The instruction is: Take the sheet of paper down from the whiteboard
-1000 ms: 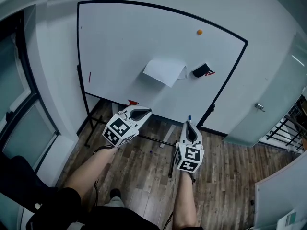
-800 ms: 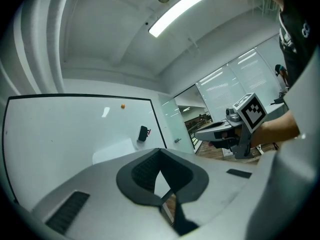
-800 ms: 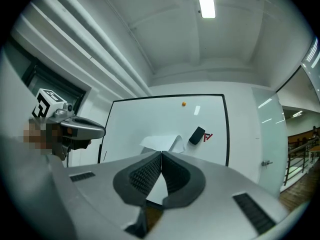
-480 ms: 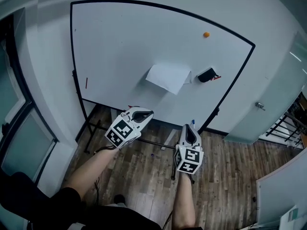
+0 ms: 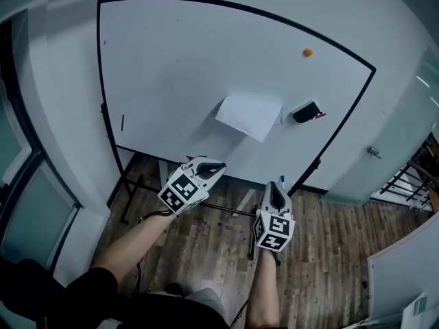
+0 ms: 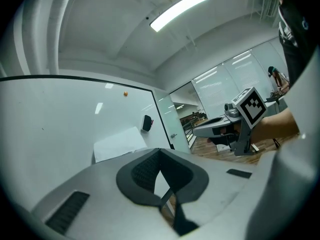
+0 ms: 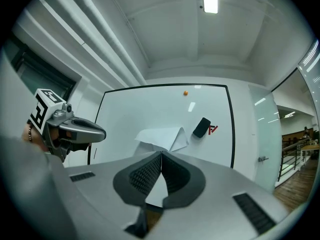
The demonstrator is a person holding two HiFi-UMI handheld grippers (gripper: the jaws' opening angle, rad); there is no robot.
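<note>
— Far left of the whiteboard: only a short red mark. Nothing to do there.

— Agreed. Next along, the left gripper: clamped fully together on nothing, held level, well short of the board.

— Then the sheet of paper: flat on the board, right of centre, above and beyond both grippers in the head view. In the right gripper view, a lower right corner curling off the surface.

— Good place to start. Cannot tell what pins the sheet up, though. No magnet or tape to be seen on it.

— Right gripper: likewise closed tight and empty, pointing level, lower in the head view than the sheet's right edge.

— So: open one claw on the way in, not at the board. Aim for the loose corner. Pinch paper only, then peel outward from the surface rather than drag downward. Less risk of a tear.

— Perhaps the spare claw on the opposite edge, for steadying.

— Further right: a black eraser just beside the sheet, and an orange magnet well above. Steer clear of the eraser on approach.
</note>
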